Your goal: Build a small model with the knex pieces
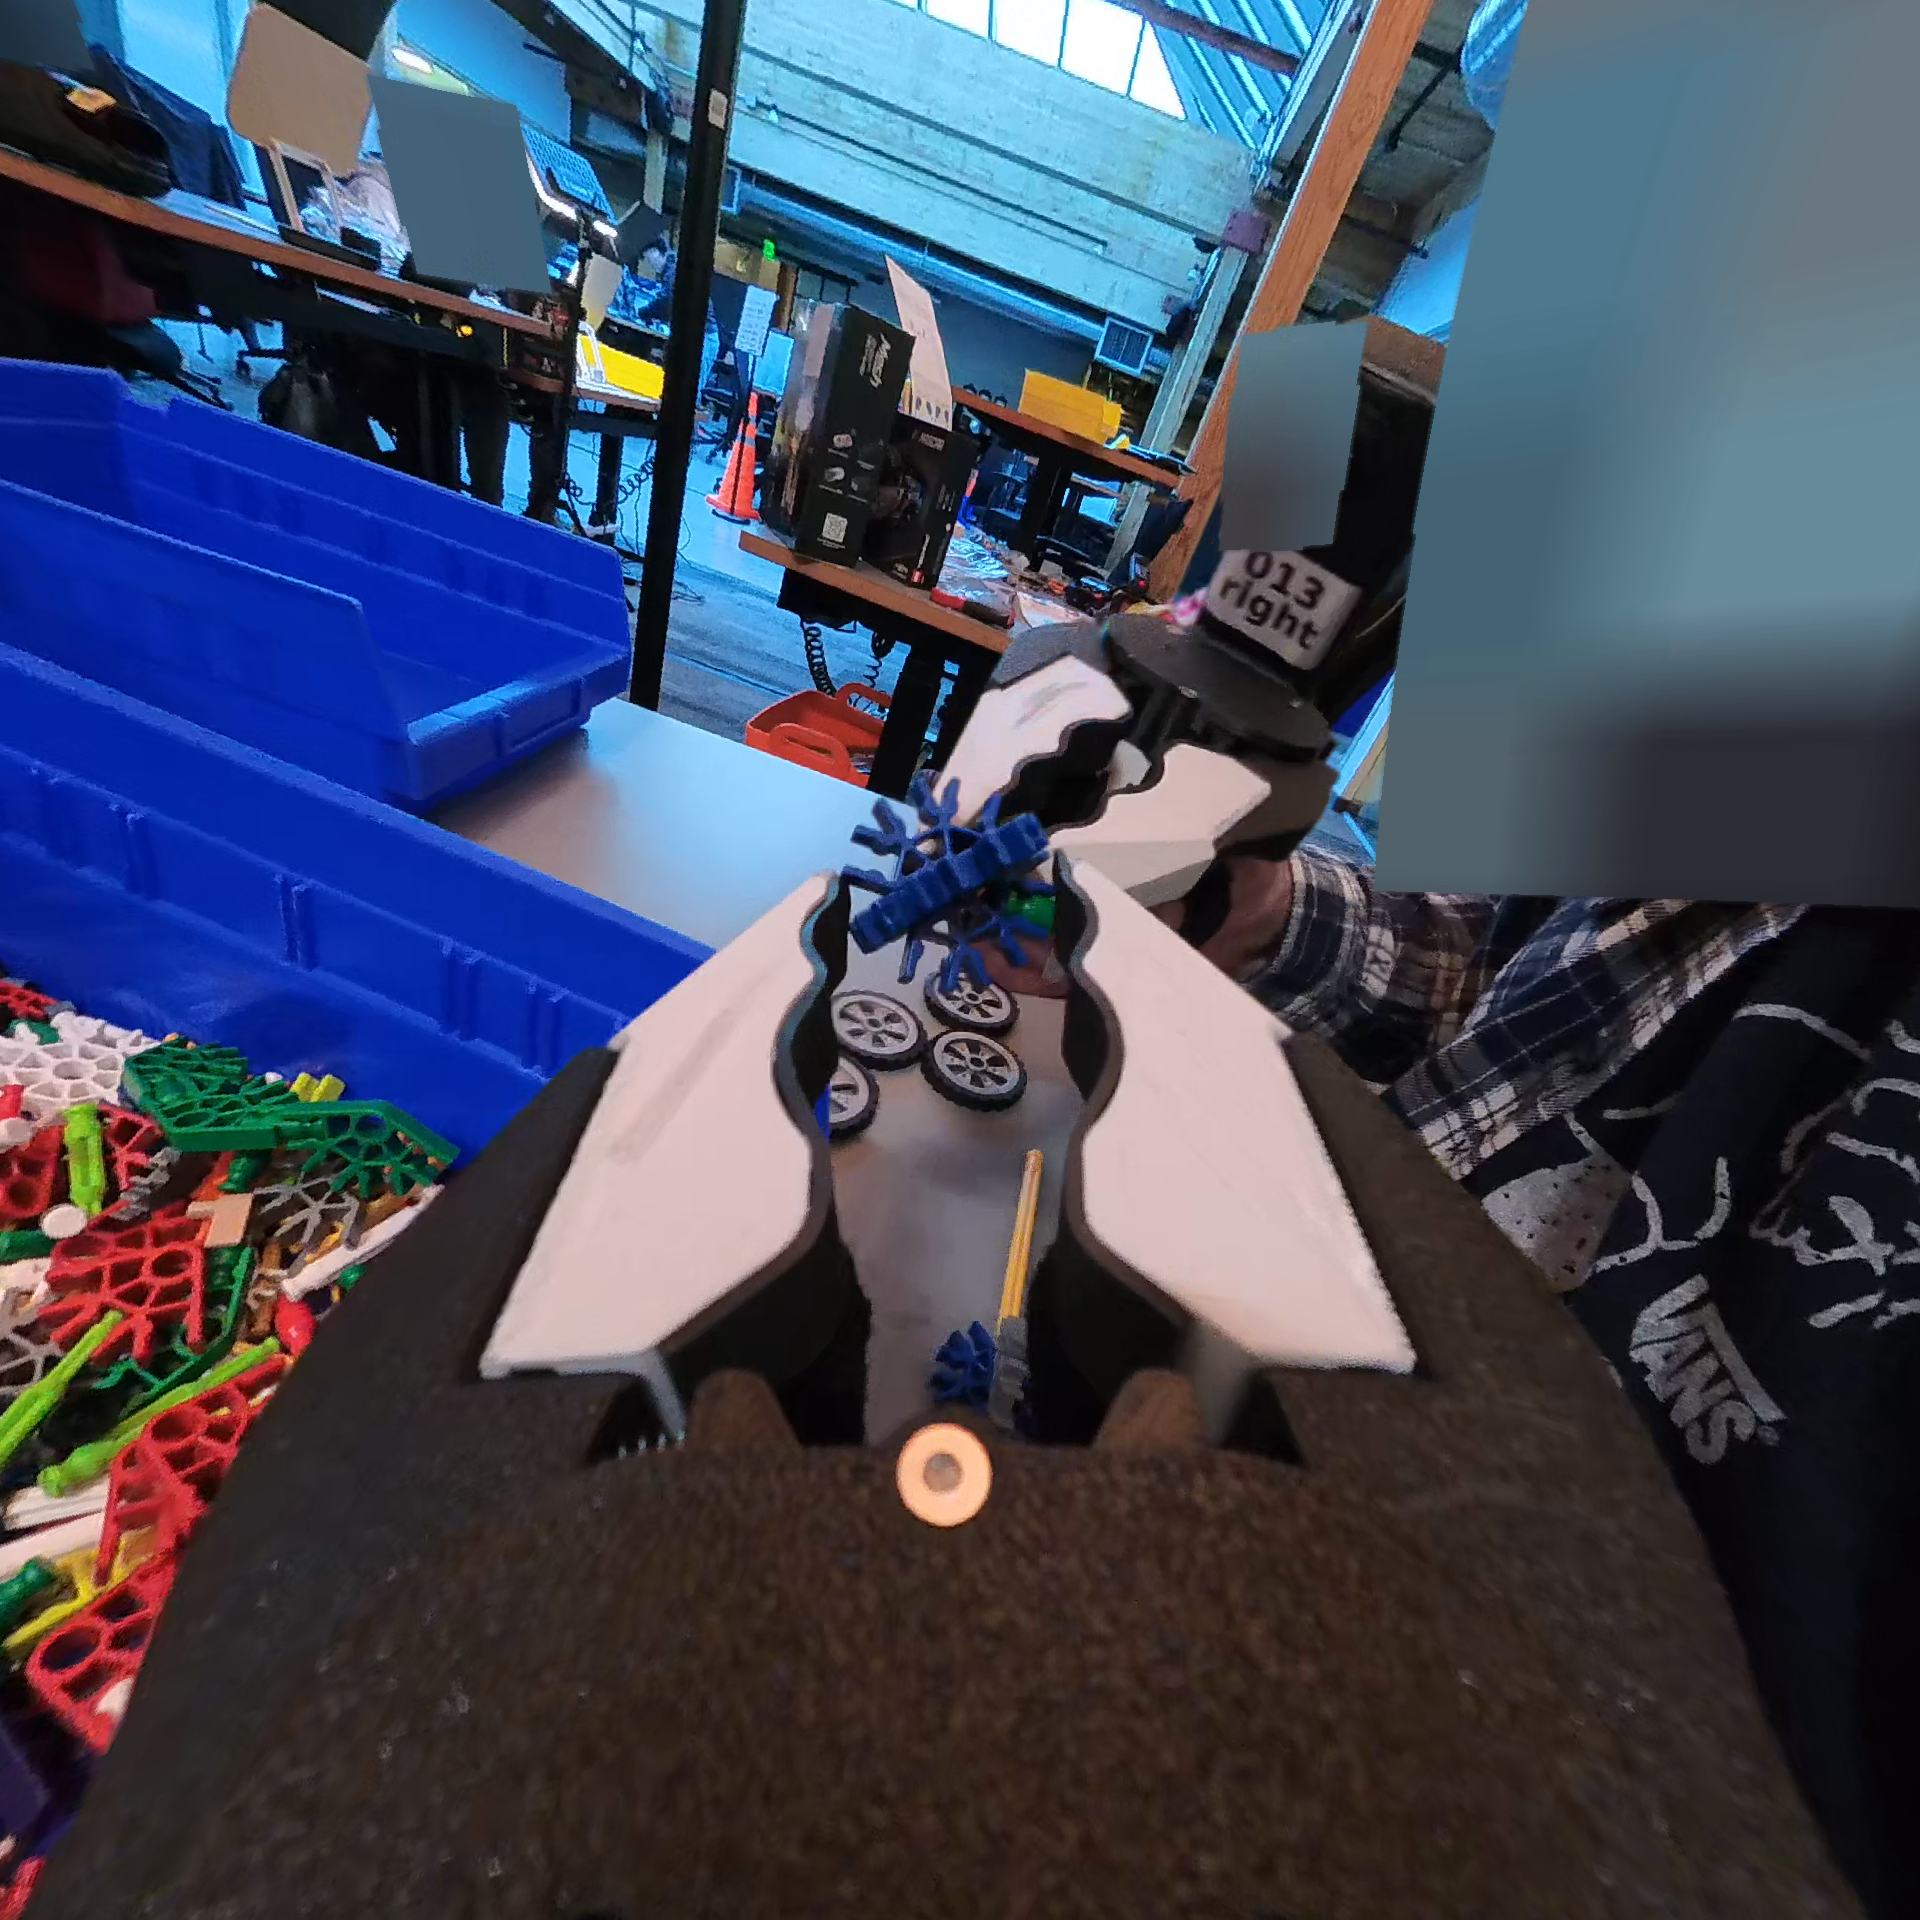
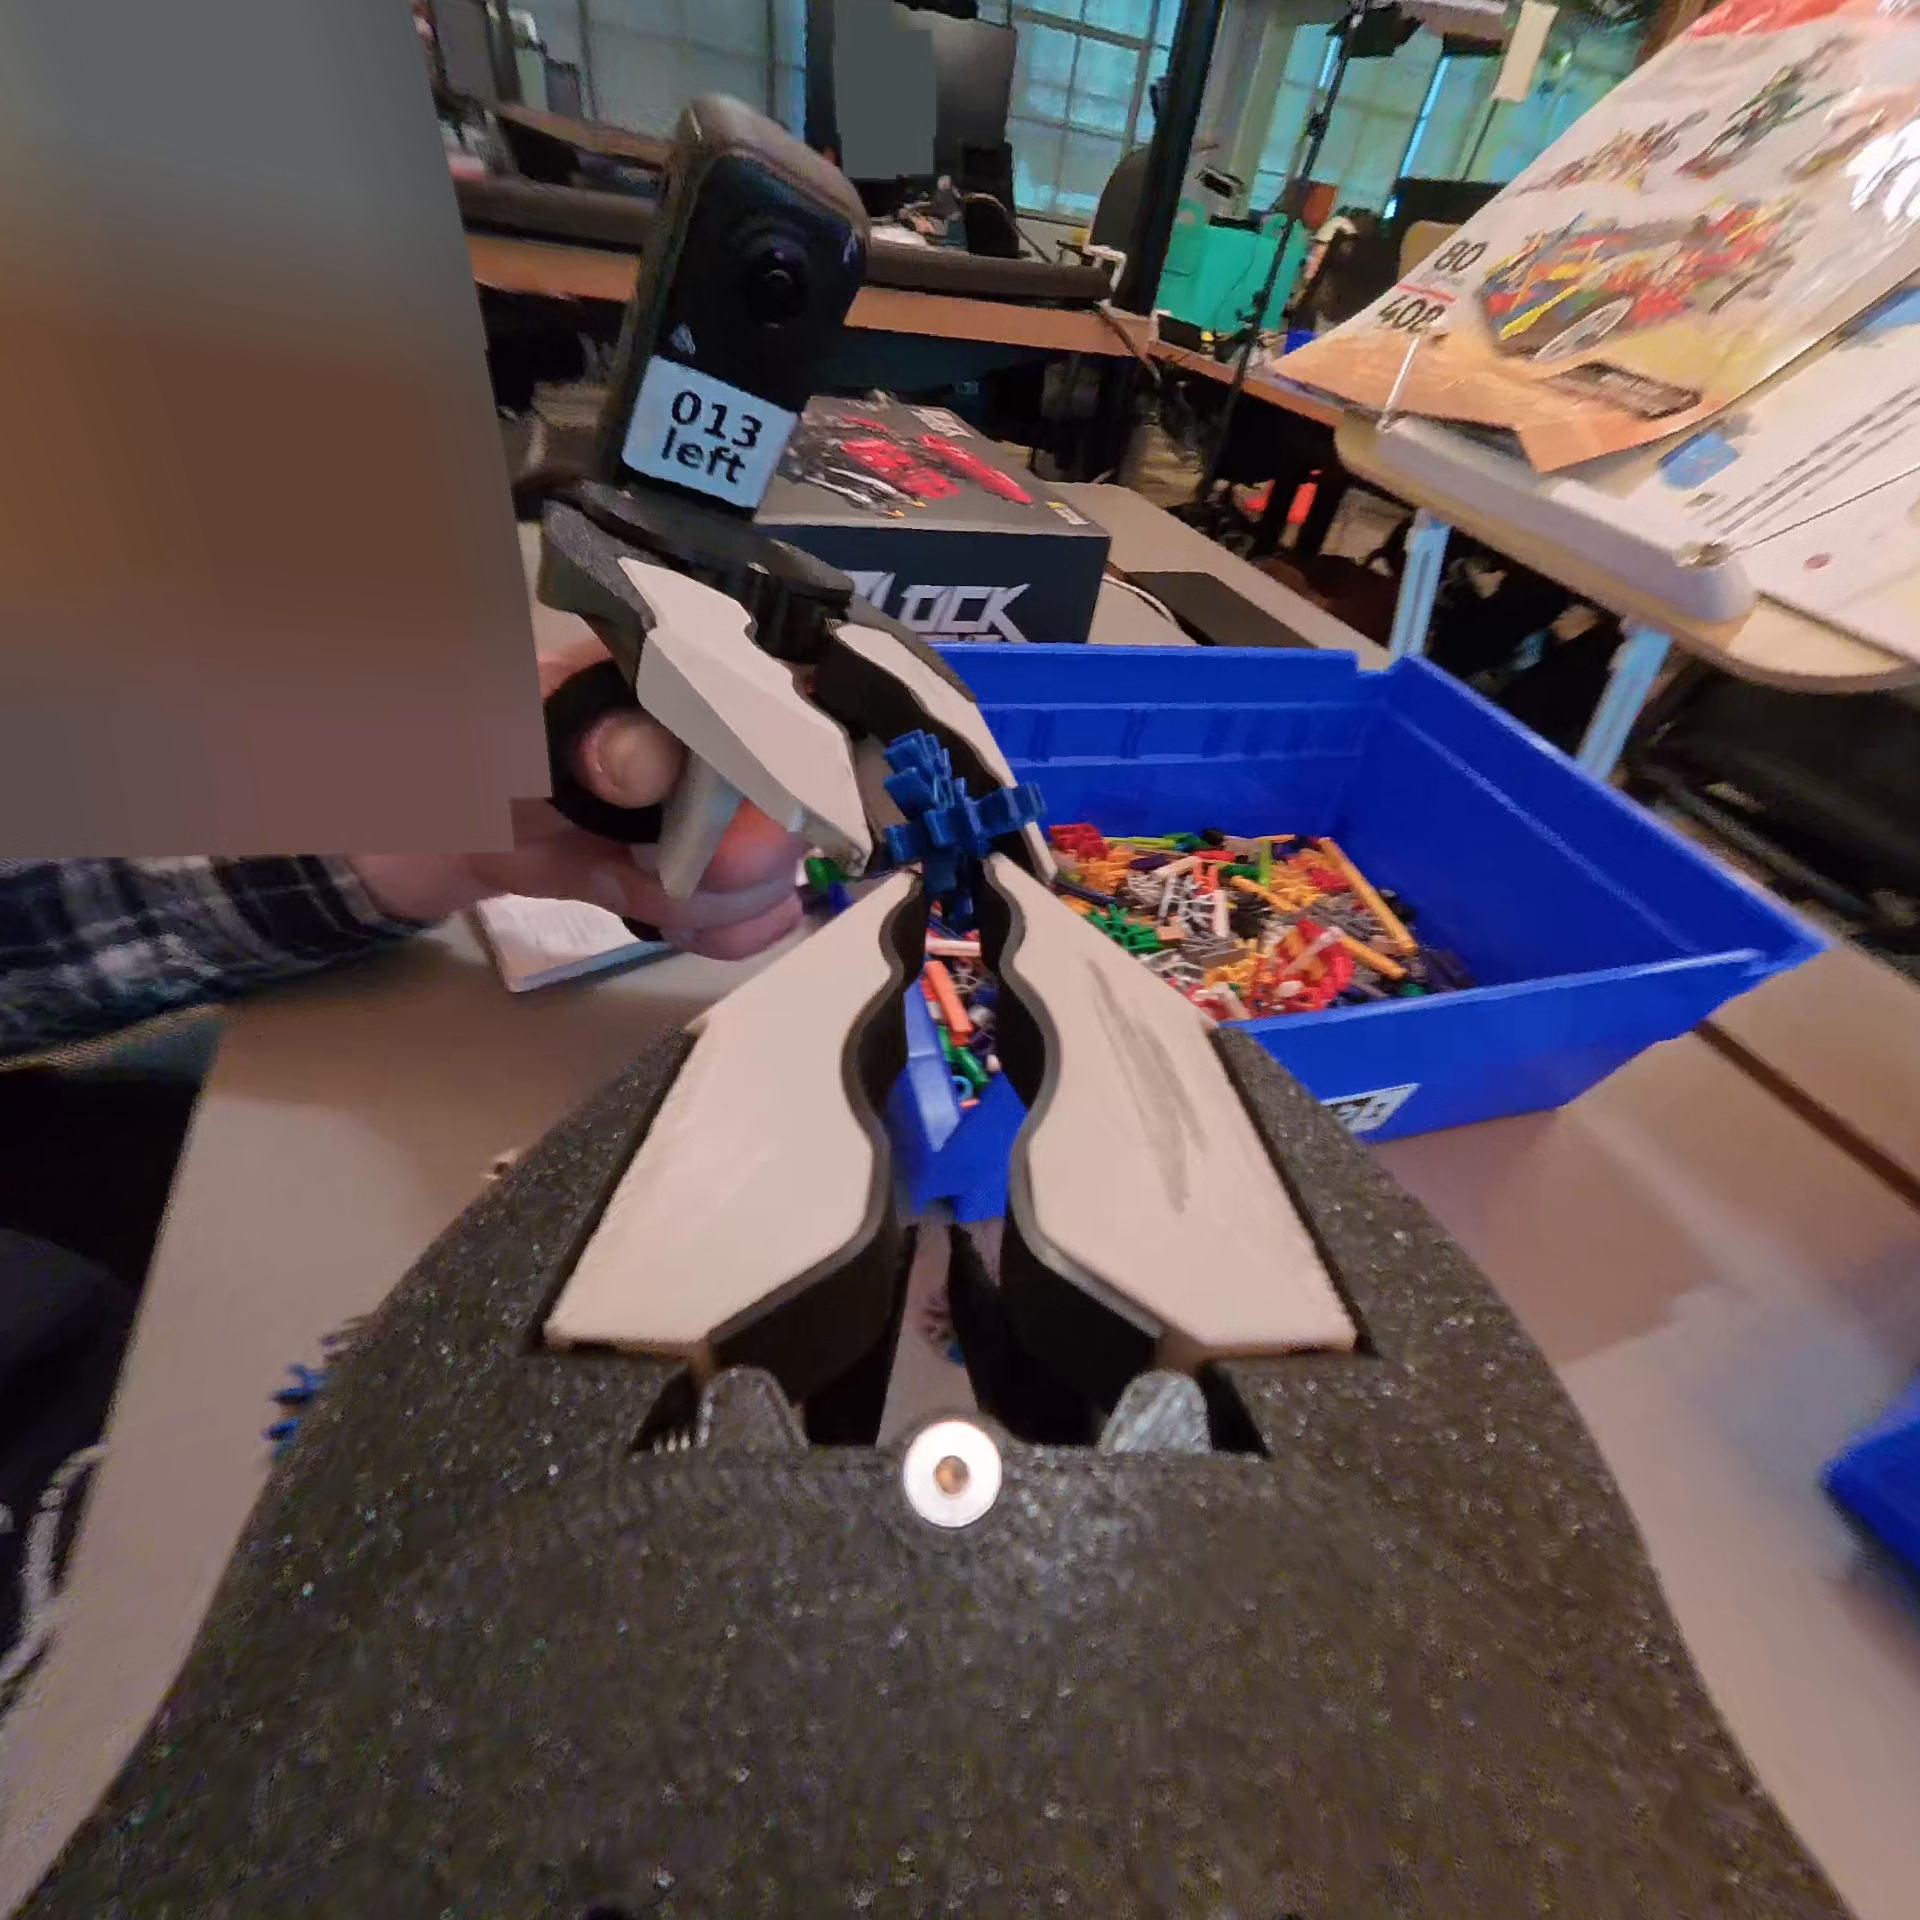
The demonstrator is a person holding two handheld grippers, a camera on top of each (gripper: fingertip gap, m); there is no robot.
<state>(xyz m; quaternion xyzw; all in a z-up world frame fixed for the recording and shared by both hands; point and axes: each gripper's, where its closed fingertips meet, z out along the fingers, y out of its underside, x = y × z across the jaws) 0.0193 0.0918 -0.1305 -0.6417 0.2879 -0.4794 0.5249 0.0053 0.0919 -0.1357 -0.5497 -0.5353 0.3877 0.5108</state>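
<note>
A cluster of blue snowflake-shaped connectors hangs in the air above the grey table. My left gripper has its fingertips on either side of the cluster and holds it. My right gripper comes in from the far side, nearly shut, and pinches the same cluster. In the right wrist view, the right gripper is closed on the blue cluster. The left gripper meets it from the upper left. A small green piece shows beside the cluster.
Several black toy wheels and a yellow rod lie on the table under the left gripper. A blue bin of mixed coloured building pieces stands beyond. More blue bins, a dark box and a booklet on a stand are around. Less than 4 cm separates the two grippers' tips.
</note>
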